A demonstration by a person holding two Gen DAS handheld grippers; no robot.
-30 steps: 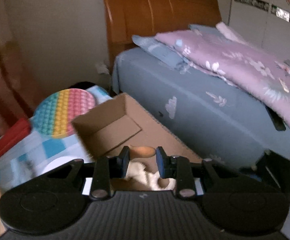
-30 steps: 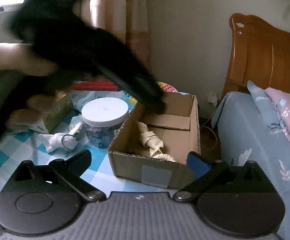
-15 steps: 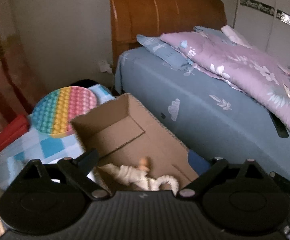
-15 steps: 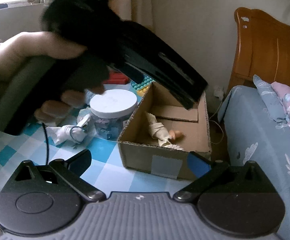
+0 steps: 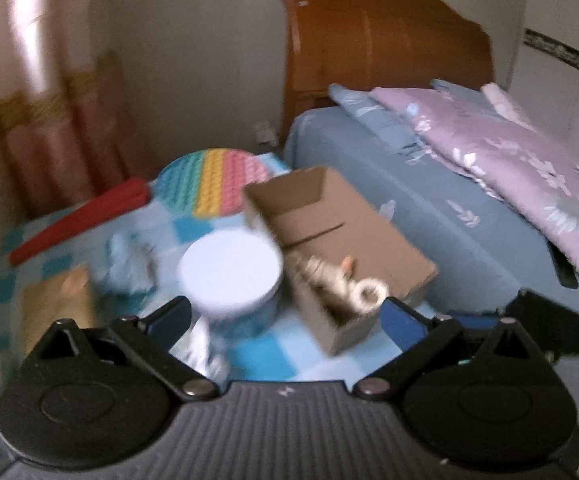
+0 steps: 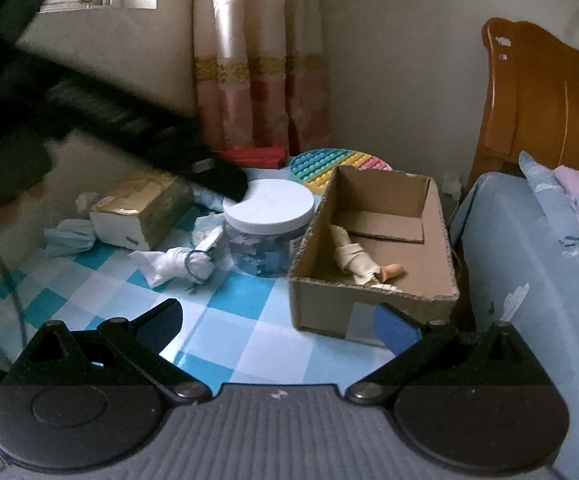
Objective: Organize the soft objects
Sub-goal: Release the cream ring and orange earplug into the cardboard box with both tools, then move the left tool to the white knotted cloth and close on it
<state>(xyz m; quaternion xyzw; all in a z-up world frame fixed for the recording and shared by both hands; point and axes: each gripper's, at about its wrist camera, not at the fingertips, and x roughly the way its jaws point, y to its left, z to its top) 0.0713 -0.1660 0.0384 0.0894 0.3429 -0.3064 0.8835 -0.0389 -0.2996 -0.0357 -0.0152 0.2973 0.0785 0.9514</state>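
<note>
Since a second ago the left gripper (image 5: 285, 316) has let the rope toy (image 6: 355, 260) go into the box (image 6: 373, 312) and pulled back, jaws now wide apart and empty; one soft thing looks stowed. Right gripper (image 6: 277, 326) also gapes empty at lower centre. Left of the box, the jar (image 6: 267, 216) crowds the white cloth (image 6: 177, 266) and mask (image 6: 69, 236).

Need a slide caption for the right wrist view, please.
Open right claw faces a cardboard box holding a rope toy on the checkered table.
</note>
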